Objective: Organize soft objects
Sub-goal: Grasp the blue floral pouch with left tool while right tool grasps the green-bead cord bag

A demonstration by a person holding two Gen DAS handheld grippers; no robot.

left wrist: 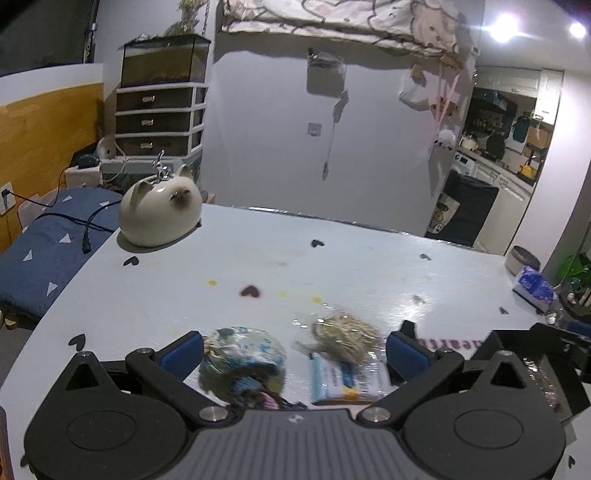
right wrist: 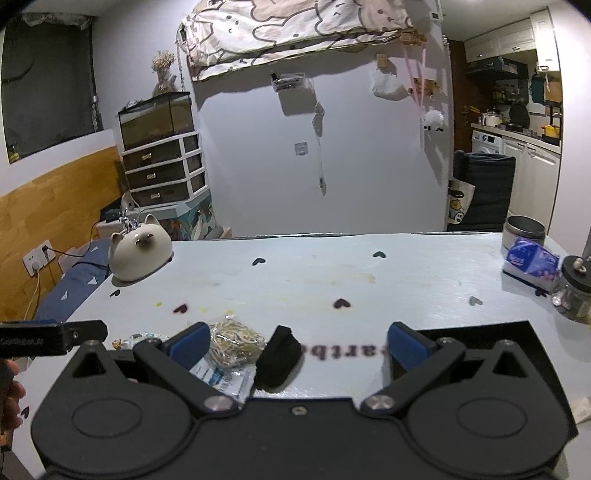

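Carefully, the left gripper (left wrist: 293, 350) is hovering, jaws wide, over the wrapped bundle (left wrist: 242, 360); it should be centring before squeezing gently.

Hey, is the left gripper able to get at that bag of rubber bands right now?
Probably yes. The left gripper is open, and the bag of rubber bands lies on the table between its fingers, beside a blue-patterned bundle. Nothing covers it.

Clearly a small home: drawer unit (right wrist: 162, 173) under a glass tank (right wrist: 157, 118), cartoon blanket (right wrist: 295, 33) hung overhead, kitchen doorway with washing machine (right wrist: 485, 142), cat-shaped ornament (right wrist: 140, 254) on the surface (right wrist: 332, 280).
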